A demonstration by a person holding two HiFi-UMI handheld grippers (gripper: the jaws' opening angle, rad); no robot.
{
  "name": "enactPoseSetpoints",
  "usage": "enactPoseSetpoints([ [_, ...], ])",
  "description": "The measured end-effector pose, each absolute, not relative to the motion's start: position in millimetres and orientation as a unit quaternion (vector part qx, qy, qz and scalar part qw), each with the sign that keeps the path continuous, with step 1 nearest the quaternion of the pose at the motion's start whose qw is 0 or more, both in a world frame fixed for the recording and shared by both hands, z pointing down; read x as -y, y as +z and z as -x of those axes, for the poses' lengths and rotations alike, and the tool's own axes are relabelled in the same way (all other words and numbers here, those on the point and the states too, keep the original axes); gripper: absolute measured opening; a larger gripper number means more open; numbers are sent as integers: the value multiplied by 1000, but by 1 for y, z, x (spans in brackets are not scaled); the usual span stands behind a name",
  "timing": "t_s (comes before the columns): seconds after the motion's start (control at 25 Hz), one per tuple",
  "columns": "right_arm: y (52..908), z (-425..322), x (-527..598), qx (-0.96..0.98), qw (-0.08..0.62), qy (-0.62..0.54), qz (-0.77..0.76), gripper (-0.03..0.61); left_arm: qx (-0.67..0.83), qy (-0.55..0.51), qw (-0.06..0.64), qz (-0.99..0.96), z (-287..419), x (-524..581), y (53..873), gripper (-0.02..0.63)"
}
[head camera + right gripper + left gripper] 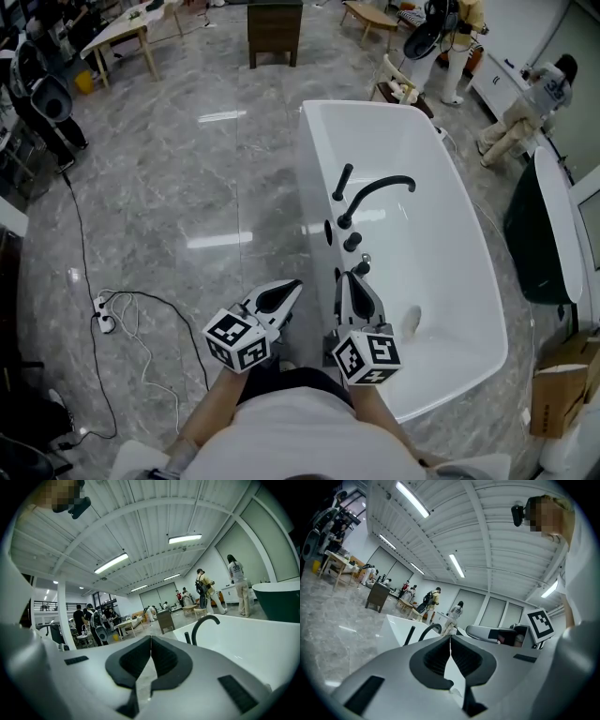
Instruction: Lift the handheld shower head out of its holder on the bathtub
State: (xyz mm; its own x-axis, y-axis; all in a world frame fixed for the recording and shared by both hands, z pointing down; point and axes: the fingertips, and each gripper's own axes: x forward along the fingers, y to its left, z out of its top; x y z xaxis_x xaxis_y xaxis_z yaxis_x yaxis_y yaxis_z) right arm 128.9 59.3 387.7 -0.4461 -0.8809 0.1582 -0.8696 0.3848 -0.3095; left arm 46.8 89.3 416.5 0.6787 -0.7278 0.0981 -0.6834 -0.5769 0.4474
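- head view: we hold both grippers low over the near end of the white tub (pixel 469 244). the left gripper (pixel 292 286) hangs over the grey floor (pixel 187 187) just beside the tub, its jaws together. the right gripper (pixel 351 279) sits over the tub's left rim, near the black knobs (pixel 352 242), its jaws together too. the shower head (pixel 344 180) stands upright in its holder (pixel 338 197) on that rim, beyond the curved spout (pixel 380 189) and well apart from both grippers. a cable (pixel 141 319) lies on the floor to our left.
- left gripper view: we see the left gripper (pixel 450 638) with its jaws closed tip to tip and nothing between them. past them the tub (pixel 393 625) shows, with the shower head (pixel 409 635) as a thin black stick on the rim and the spout (pixel 430 630) beside it. the right gripper (pixel 497 632) lies off to the side.
- right gripper view: we see the right gripper (pixel 150 639) with jaws pressed together, holding nothing. the spout (pixel 204 622) arches over the tub (pixel 248 644), and the shower head (pixel 187 638) stands just beside it, apart from the jaws.
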Motion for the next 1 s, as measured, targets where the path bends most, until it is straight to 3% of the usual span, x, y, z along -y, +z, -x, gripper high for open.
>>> enactPoseSetpoints([
  [1.0, 377, -81, 99, -798, 21, -185, 573, 17, 340, -45, 232, -910, 10, 89, 400, 12],
])
